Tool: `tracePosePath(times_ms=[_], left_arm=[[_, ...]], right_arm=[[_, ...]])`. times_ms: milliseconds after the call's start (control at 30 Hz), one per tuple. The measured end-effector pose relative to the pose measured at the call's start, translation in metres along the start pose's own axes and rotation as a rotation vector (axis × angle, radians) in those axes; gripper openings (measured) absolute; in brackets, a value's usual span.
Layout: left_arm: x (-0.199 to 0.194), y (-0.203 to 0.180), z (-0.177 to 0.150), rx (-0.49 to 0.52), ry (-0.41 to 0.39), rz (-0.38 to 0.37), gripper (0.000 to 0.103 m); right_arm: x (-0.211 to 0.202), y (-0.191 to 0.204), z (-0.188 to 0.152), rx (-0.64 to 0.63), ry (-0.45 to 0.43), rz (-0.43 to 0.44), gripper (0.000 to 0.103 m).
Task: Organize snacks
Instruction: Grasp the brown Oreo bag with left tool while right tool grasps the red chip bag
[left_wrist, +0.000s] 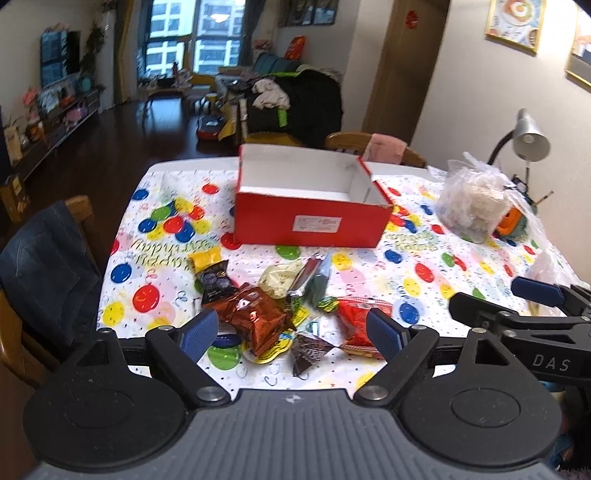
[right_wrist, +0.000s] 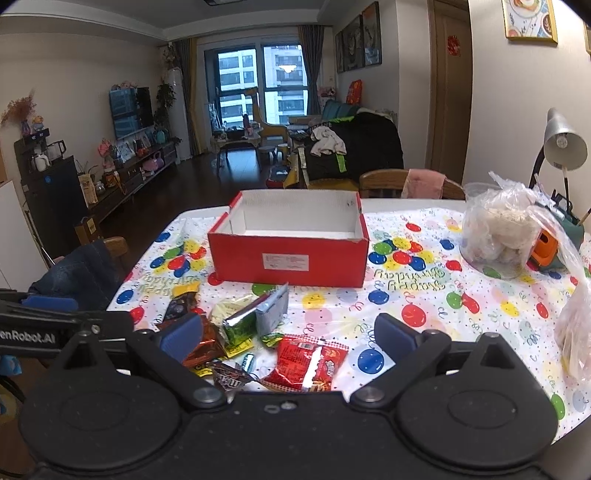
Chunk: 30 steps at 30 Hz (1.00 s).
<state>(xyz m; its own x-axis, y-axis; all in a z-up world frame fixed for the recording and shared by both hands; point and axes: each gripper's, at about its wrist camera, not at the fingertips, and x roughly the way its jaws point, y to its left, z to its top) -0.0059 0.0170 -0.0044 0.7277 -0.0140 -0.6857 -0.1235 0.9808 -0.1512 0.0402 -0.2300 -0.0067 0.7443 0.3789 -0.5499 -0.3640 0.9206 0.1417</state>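
Observation:
An empty red box with a white inside stands in the middle of the table. In front of it lies a heap of snack packets: a copper-brown bag, a red packet, a green and silver packet, a pale yellow one, a dark packet with a yellow end and a small brown chocolate packet. My left gripper hovers open over the heap, nothing between its blue pads. My right gripper is open too, above the red packet.
The table wears a balloon-print birthday cloth. A clear plastic bag of pale items sits at the right, another bag at the right edge, a desk lamp behind. Chairs stand at the far side and the left.

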Motion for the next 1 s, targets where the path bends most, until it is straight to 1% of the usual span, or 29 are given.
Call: tracePosePath(times_ms=[233,333,467,567,767,867,1000], left_arm=[[0.029,0.003,0.006,-0.015,0.075,0.039,0.088],[0.049,0.013,0.009,-0.070,0.138,0.045,0.088],[0.074,0.026,0.015,-0.141,0.202,0.088,0.088],[0.095,0.037,0.020,-0.201,0.252,0.110,0.087],[0.140,0.048,0.032,-0.305,0.334,0.140,0.087],[0.159,0.048,0.036,-0.335,0.364,0.164,0.087],[0.182,0.051,0.039,-0.374,0.398,0.201,0.087]], right_arm=[[0.042,-0.019,0.001,0.028,0.086,0.007,0.100],[0.067,-0.030,-0.001,0.034,0.139,-0.005,0.099],[0.101,-0.039,-0.007,0.036,0.218,-0.030,0.097],[0.123,-0.044,-0.011,0.058,0.278,-0.024,0.095],[0.153,-0.043,-0.013,0.053,0.364,-0.014,0.093],[0.163,-0.041,-0.015,0.038,0.405,-0.003,0.092],[0.177,-0.040,-0.019,0.044,0.469,0.007,0.089]])
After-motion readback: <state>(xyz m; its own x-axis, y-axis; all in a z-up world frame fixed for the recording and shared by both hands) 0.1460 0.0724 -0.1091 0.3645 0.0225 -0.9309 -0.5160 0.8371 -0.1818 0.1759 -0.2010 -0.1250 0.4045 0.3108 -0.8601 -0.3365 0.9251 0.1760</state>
